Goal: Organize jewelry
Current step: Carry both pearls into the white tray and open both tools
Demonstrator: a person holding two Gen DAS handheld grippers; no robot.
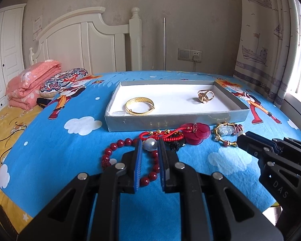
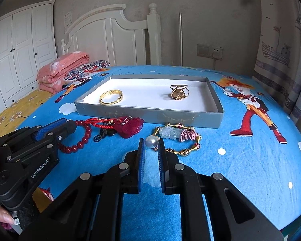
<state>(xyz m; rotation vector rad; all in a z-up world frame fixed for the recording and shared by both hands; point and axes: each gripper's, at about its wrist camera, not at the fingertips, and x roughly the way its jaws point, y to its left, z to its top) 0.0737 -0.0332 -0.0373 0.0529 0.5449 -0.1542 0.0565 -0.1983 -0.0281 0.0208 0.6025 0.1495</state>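
My left gripper (image 1: 149, 141) is shut on a white pearl (image 1: 150, 145), just above the red bead bracelet (image 1: 110, 152). My right gripper (image 2: 151, 140) is shut on a second pearl (image 2: 151, 142), in front of the jade and gold bracelet (image 2: 169, 133). A grey tray (image 1: 170, 120) with a white floor lies behind, holding a gold bangle (image 1: 139, 105) and a gold ring (image 1: 205, 96). Before the tray lie a red cord bracelet (image 1: 160, 135) and a red flower brooch (image 1: 196, 133). The right gripper (image 1: 243, 135) also shows at the left wrist view's right edge.
All of it rests on a bed with a blue cartoon sheet (image 2: 240, 160). A folded pink quilt (image 1: 30, 82) and a patterned pillow (image 1: 64, 80) lie at the far left by the white headboard (image 1: 86, 40). A curtain (image 1: 271, 40) hangs on the right. A person's hand (image 2: 4, 217) holds the left gripper.
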